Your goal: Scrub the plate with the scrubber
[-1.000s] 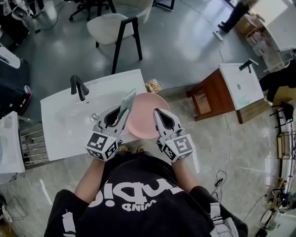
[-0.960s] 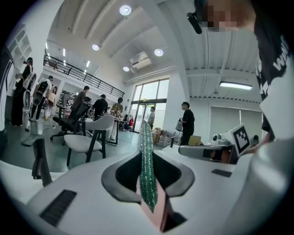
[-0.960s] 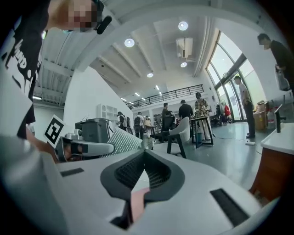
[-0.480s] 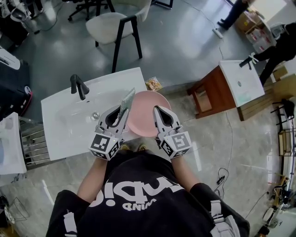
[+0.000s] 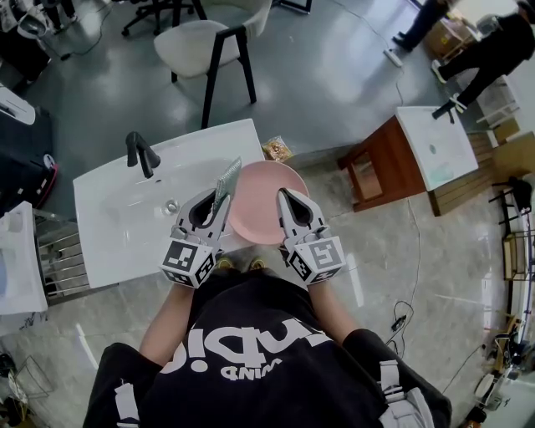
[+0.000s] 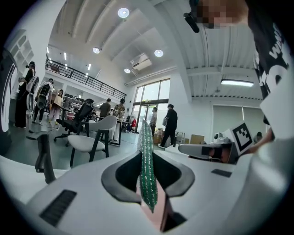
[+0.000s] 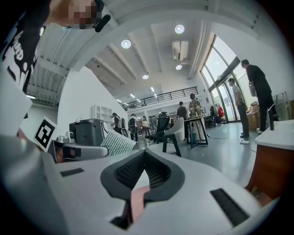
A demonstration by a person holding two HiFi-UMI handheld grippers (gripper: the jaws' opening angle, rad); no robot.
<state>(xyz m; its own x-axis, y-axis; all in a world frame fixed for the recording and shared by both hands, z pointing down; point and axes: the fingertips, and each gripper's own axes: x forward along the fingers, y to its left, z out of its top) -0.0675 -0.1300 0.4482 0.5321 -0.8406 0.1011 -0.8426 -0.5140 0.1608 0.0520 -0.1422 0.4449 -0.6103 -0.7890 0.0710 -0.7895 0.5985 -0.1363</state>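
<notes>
1. Both pickups are done: our left gripper [image 5: 219, 199] is clamped on the flat green mesh scrubber [image 5: 227, 177], and our right gripper [image 5: 282, 197] is pinched tight on the near rim of the round pink plate [image 5: 261, 216].
2. The plate is held at frame centre, by the right edge of the white rectangular washbasin [image 5: 117, 238]. The scrubber stands at the plate's left rim.
3. We can't confirm contact, so we judge the scrubbing itself is still mostly to do.

White print on black shirt [image 5: 251, 397], upside down, not legible

Bright, even light from round ceiling lamps [image 6: 123, 12] and tall windows [image 6: 151, 98]; soft glare on floor [image 5: 334, 67] beyond the sink [image 5: 109, 226]; fisheye-bent, dark-cornered edges.
</notes>
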